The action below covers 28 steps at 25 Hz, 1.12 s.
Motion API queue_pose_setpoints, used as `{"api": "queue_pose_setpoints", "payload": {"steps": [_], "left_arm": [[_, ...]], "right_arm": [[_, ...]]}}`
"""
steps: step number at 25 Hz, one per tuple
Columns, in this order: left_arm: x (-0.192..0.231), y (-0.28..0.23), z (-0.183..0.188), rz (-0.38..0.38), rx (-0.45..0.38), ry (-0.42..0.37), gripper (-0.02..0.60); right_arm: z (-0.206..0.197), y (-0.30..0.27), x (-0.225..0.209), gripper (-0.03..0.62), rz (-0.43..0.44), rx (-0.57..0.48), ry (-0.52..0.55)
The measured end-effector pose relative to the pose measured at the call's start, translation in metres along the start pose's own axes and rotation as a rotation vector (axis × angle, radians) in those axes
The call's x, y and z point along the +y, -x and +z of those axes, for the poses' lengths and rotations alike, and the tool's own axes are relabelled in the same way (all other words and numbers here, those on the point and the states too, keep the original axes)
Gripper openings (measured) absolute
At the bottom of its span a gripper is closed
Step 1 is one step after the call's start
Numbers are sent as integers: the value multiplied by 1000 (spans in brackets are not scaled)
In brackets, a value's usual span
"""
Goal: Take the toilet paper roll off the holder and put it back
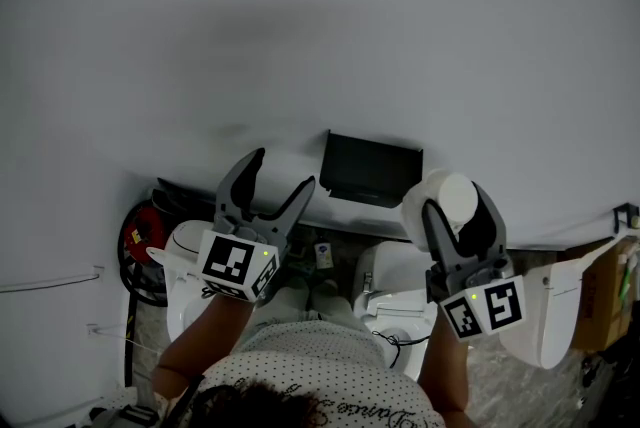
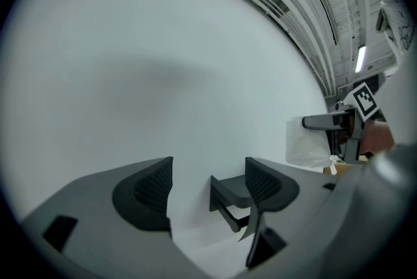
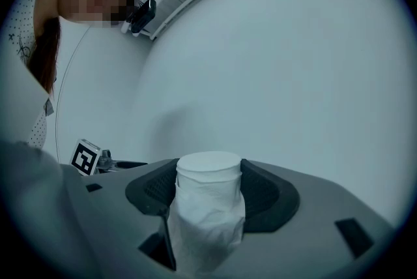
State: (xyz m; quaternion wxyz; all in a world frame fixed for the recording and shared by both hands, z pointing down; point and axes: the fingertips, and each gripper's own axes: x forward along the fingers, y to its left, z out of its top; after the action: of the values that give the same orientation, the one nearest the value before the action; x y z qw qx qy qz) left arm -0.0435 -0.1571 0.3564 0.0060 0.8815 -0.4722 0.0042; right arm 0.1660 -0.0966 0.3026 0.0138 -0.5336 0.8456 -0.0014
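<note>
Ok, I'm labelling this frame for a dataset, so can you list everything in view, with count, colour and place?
toilet paper roll: one, white, clamped upright in the right gripper, off the holder
holder: one, black, on the wall, empty
wall: one, white, straight ahead
toilet: at least one, white, on the floor below the holder
coil of cable or hose: one, red, on the floor at far left
cardboard box: one, brown, far right edge
left gripper: grey, jaws apart and empty, left of the holder
right gripper: grey, right of the holder
dotted shirt: white, bottom centre
</note>
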Motion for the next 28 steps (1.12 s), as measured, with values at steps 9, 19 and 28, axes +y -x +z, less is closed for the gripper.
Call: {"api": "queue_pose_setpoints", "payload": {"steps": [9,19,28], "left_arm": [[2,0,-1,4,-2,3,331],[8,-3,4,21,-6,2,331],[18,-4,7,49,-15,0,331]], "right_arm": [[9,-2,-3,290,-5,-21,9],[20,-14,-4,290,25,-39,19],[32,-37,-4,290,68,-64,38]]}}
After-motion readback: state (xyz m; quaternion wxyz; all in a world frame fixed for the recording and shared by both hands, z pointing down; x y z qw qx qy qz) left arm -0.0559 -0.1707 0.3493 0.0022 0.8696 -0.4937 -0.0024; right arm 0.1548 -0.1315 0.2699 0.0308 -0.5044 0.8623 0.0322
